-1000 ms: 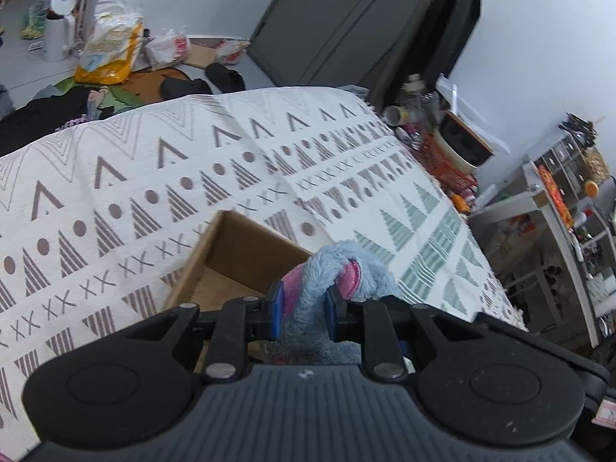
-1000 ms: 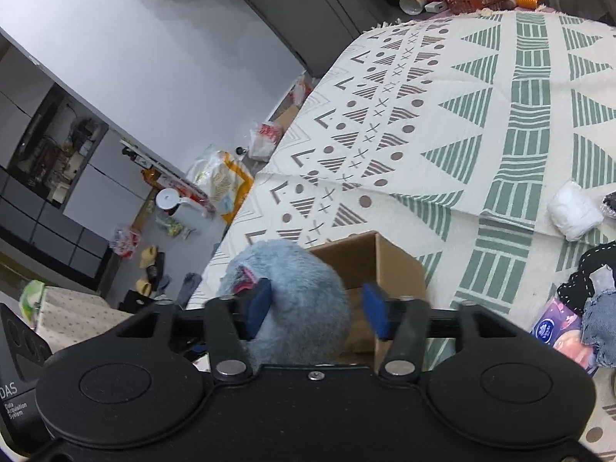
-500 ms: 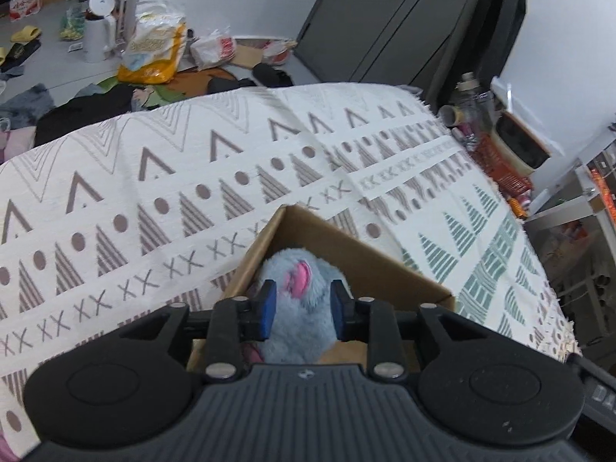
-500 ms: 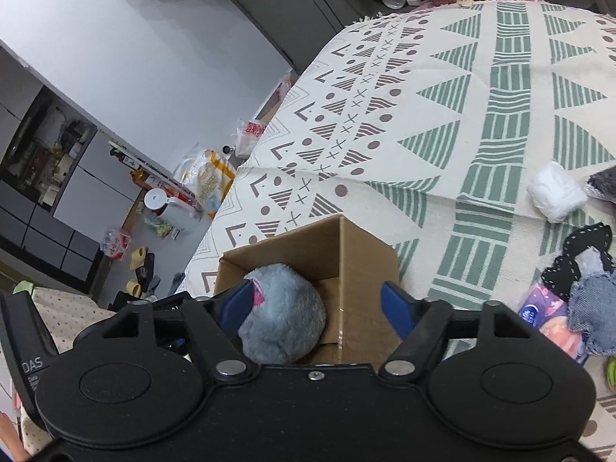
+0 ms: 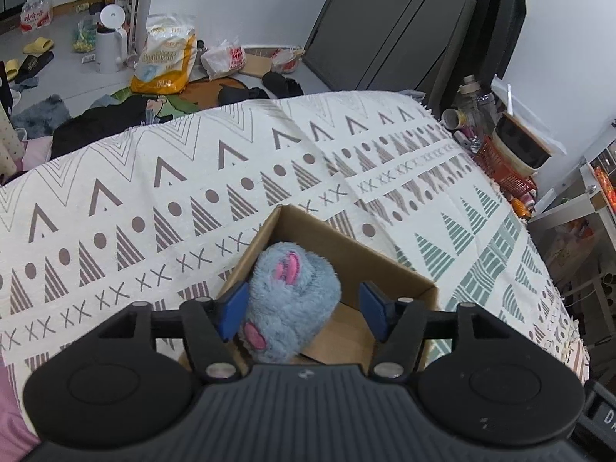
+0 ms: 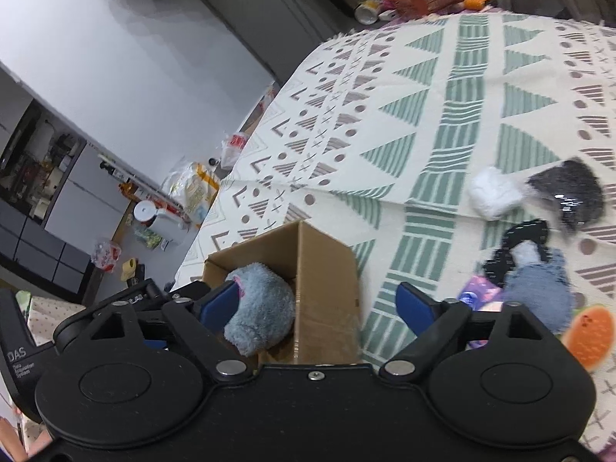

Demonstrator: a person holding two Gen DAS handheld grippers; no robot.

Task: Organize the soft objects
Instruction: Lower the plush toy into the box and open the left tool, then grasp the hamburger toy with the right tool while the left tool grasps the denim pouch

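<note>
We look down on a cluttered room with a grey floor (image 5: 69, 77) strewn with bags, slippers and a white kettle (image 5: 111, 40), dark cabinet fronts (image 5: 385, 27) behind, and in front of them a wide surface under a cream patterned cloth (image 5: 192, 192) printed with brown and green triangles, dots and crosses. On that cloth stands our open cardboard box (image 5: 385, 265), its flaps up, and inside it lies the blue-grey plush toy (image 5: 292, 304) with pink patches, resting against the box's near-left wall. Our left gripper (image 5: 304, 308) hangs over the box mouth with its blue fingers (image 5: 233, 306) spread apart; the left finger sits just beside the plush, the right one stands clear of it, so nothing is clamped. From the other camera we see our right gripper (image 6: 319, 302) above the same box (image 6: 327, 269), its fingers (image 6: 414, 306) also wide open and empty, straddling the box's right wall. Farther right on the cloth lie other soft things: a denim patch (image 6: 539, 288), a dark fuzzy piece (image 6: 569, 192), a white fluffy ball (image 6: 492, 192), and an orange watermelon-print piece (image 6: 589, 331), all well apart from the box.
</note>
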